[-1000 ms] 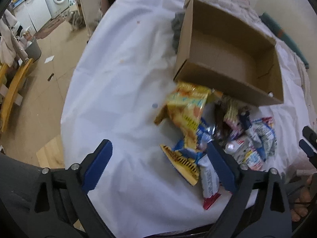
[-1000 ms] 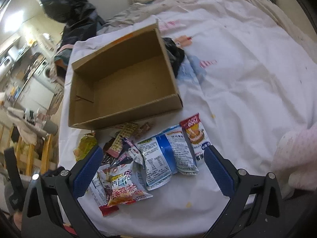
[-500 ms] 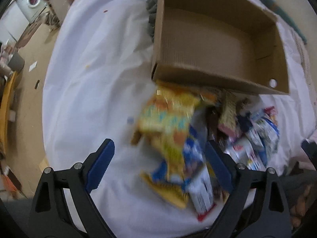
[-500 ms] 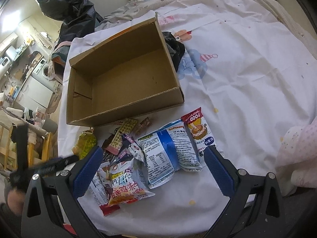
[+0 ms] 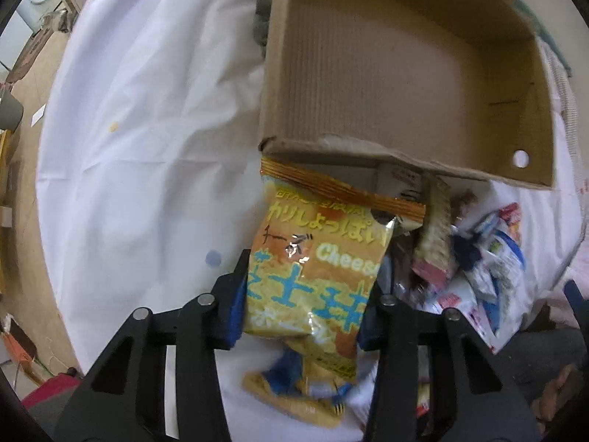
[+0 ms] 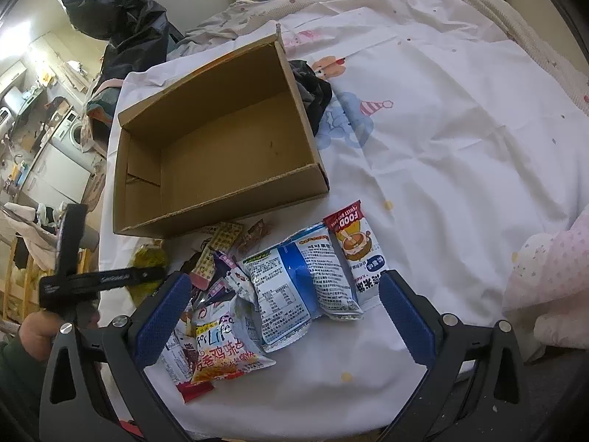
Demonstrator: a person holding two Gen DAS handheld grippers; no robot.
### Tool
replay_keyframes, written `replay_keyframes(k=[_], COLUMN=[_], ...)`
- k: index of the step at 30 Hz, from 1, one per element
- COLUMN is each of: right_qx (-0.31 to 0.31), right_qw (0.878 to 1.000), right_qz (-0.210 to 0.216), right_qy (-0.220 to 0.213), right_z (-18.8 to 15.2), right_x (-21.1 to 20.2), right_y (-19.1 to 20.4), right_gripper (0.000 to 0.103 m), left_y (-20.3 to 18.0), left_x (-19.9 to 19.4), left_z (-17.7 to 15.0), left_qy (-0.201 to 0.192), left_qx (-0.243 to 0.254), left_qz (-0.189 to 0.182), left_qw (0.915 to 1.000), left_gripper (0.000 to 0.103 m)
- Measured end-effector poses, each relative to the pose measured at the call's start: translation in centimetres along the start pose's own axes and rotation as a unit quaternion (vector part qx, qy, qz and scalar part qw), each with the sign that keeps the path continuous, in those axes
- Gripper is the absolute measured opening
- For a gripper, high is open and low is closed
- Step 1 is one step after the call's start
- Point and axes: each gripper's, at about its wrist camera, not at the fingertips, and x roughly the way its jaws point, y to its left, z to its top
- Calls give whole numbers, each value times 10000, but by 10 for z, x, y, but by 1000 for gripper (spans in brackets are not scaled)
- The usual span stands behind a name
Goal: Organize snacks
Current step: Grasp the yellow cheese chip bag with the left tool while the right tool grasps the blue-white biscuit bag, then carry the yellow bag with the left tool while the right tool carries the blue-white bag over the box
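One yellow cheese snack bag (image 5: 313, 276) is clamped by the left gripper (image 5: 302, 302), whose jaws have just been closing. The right gripper (image 6: 283, 316) is held wide open, empty, above perhaps seven loose packets; one brown cardboard box (image 6: 221, 140) is seen on the bed.

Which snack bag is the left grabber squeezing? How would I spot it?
Find the big open cardboard box on the white sheet. Just in front of its near wall lies the snack pile, and the yellow cheese bag sits at the pile's left end, pinched between the left gripper jaws, which have just been closing. Its neighbours are mostly white and blue; only this one says "Cheese" in white, with big blue letters.
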Motion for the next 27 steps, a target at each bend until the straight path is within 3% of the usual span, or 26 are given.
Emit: replay_keyframes(k=[8, 11, 14, 18, 27], right_qx=[538, 845, 958, 518, -677], right_qw=[9985, 9954, 9916, 9903, 9778], right_qz=[100, 271, 265, 225, -293], right_qy=[-9, 358, 824, 1269, 1961], right_z=[6, 5, 3, 4, 21], right_x=[-3, 9, 25, 38, 87], right_y=[-26, -38, -41, -25, 8], right_gripper=[103, 100, 98, 89, 88], left_y=[0, 8, 7, 16, 8], left_x=[-74, -85, -83, -74, -82], left_z=[-40, -54, -66, -64, -62], left_qy=[-516, -728, -1030, -950, -1198], left_qx=[85, -86, -94, -271, -203], left_qz=[142, 80, 293, 260, 220], left_qw=[9985, 9973, 9942, 9948, 9923], left_gripper=[41, 41, 41, 41, 41])
